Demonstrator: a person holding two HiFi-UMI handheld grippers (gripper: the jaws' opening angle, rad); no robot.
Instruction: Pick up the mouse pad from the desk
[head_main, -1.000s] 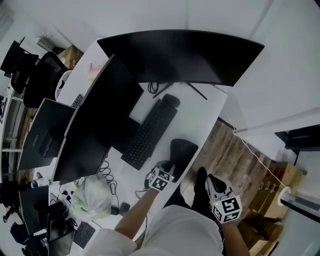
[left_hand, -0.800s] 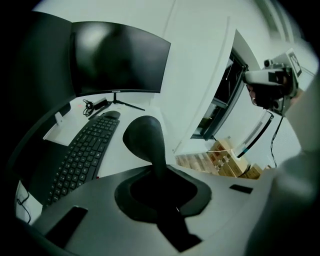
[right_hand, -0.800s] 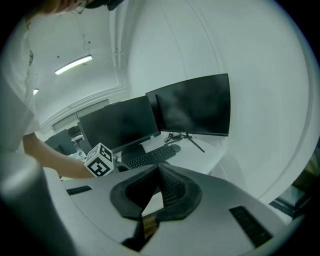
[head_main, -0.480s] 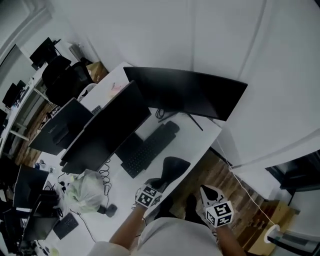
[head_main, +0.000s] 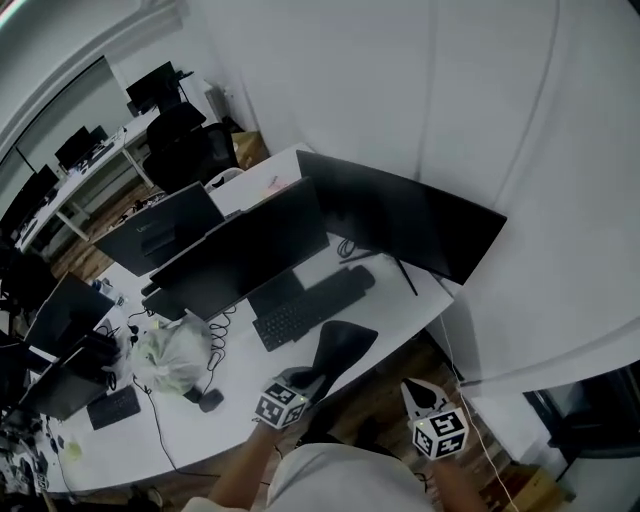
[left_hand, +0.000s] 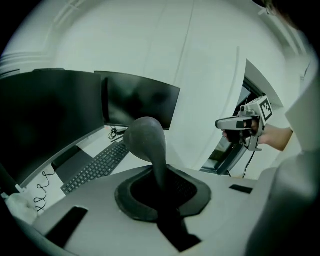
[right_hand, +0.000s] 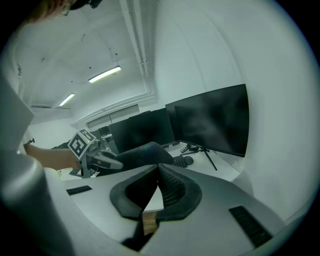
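The black mouse pad (head_main: 342, 345) hangs in the air above the white desk's (head_main: 400, 300) front edge, clear of its surface. My left gripper (head_main: 303, 381) is shut on the pad's near end. In the left gripper view the pad (left_hand: 146, 138) sticks up from between the jaws and curls over at its top. My right gripper (head_main: 417, 395) floats to the right, off the desk and over the wooden floor, shut with nothing in it. The right gripper view shows its pads (right_hand: 170, 186) meeting at the tips, with the left gripper (right_hand: 95, 156) and the pad (right_hand: 145, 152) beyond.
A black keyboard (head_main: 308, 305) lies just behind the pad. A curved monitor (head_main: 410, 225) and a second monitor (head_main: 245, 255) stand at the back of the desk. A white plastic bag (head_main: 175, 360), a coiled cable and a small mouse (head_main: 208, 400) lie to the left.
The mouse pad has come up off the desk in my left gripper and now hangs over the front edge. My right gripper has risen a little. The head view has tilted up.
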